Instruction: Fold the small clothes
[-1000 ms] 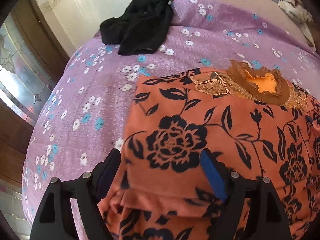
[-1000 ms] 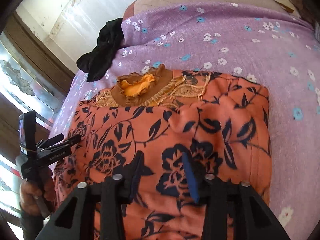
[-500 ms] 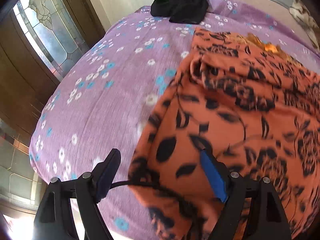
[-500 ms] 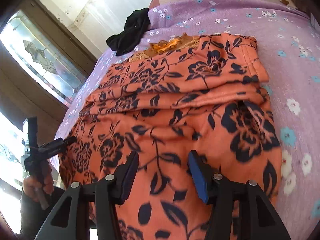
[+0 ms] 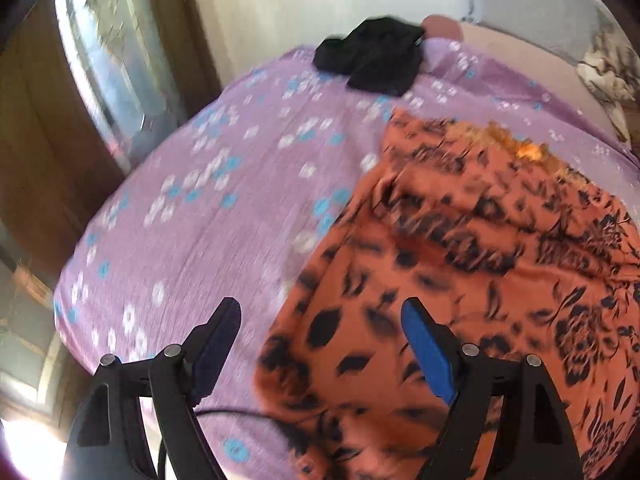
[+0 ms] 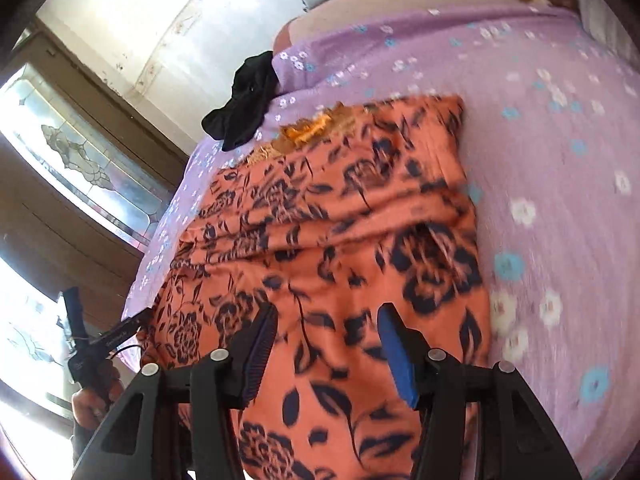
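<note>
orange floral top looks folded once, blurry tho | both ends-up: left gripper, right gripper spread, nothing pinched | black garment beyond it untouched

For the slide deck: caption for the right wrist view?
Right gripper open above orange floral garment on purple bedsheet.

Only one bit of writing here: small white lettering on the black left gripper, lower left of the right-wrist view, too blurred to read.
</note>
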### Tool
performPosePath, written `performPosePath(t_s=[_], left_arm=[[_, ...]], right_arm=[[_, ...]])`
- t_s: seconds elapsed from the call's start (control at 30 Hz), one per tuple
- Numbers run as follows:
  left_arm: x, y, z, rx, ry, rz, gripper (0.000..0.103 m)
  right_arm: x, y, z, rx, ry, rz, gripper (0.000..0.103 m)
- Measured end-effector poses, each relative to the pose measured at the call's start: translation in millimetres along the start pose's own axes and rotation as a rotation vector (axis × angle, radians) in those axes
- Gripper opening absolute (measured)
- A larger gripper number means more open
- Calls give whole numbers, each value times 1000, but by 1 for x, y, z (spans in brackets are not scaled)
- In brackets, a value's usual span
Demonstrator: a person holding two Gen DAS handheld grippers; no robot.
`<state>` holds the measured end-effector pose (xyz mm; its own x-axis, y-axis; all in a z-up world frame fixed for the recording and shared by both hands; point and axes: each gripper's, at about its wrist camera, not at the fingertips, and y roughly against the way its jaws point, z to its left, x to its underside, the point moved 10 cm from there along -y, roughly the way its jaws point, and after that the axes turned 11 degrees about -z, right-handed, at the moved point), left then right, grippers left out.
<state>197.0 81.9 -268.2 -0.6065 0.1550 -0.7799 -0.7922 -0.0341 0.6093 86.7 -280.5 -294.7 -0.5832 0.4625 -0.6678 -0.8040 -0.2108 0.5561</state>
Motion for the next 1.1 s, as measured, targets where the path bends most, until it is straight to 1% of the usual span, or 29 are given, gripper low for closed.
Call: performPosePath(t_s=[0.1,0.17,0.23,0.27,0.33,0.37,0.43,0.5,0.53,0.6,0.7,0.77,0.8,0.83,0.87,0.9,0.93,0.97,1.0,1.03,1.07,1.1], left_arm=[[-30,-14,-28,20,-50,-64,83],[-44,-30,-46,33,-67,-77,83],[-57,-46,-57,47,-60,-78,83],[-62,-53,-61,57,-52,-75,83],[-72,-64,-69,79,-32,-76,83],[-77,-66,-71,81,-26,-81,83],[-84,-74,-78,89,-34,-84,83],[-86,-77,-89,114,-44,-71,83],[-86,-80,-93,130,-44,-63,83],[-85,-86,-101,143,-53,-41,83],[-81,-96,-109,135,-92,-17,83],[-72,-105,-114,131,-126,25,83],[-63,-112,-115,121,-150,72,83],[-53,-119,-116,109,-173,118,83],[-47,-121,-117,102,-189,126,83],[-49,-118,-118,97,-199,102,83],[-48,-116,-118,94,-218,104,83],[-47,-115,-118,96,-229,113,83],[-46,-114,-117,101,-224,117,83],[-45,-114,-115,108,-210,122,83],[-45,-114,-114,117,-197,128,83],[-45,-114,-114,121,-192,130,83]], right_arm=[[-30,-21,-6,37,36,-4,55],[-49,-36,-10,45,24,-14,54],[-62,-47,-14,49,10,-42,54],[-65,-52,-16,47,-4,-45,54],[-62,-63,-16,25,-37,-26,54],[-55,-69,-12,13,-36,0,54],[-39,-82,0,-3,19,70,54],[-15,-93,13,-27,47,150,54],[-11,-95,15,-10,71,149,54],[-16,-92,22,21,141,130,54],[-50,-76,31,-44,96,22,54],[-66,-74,29,-39,97,-7,54],[-69,-79,26,-37,80,0,54],[-67,-88,22,-46,50,28,53],[-59,-99,20,-60,18,74,46],[-46,-112,19,-61,-3,141,41],[-36,-123,19,-50,-1,201,37],[-32,-126,22,-37,39,202,37],[-35,-124,28,-37,90,193,37],[-42,-120,33,-58,98,190,37],[-52,-116,34,-89,73,164,36],[-65,-113,29,-90,50,126,36]])
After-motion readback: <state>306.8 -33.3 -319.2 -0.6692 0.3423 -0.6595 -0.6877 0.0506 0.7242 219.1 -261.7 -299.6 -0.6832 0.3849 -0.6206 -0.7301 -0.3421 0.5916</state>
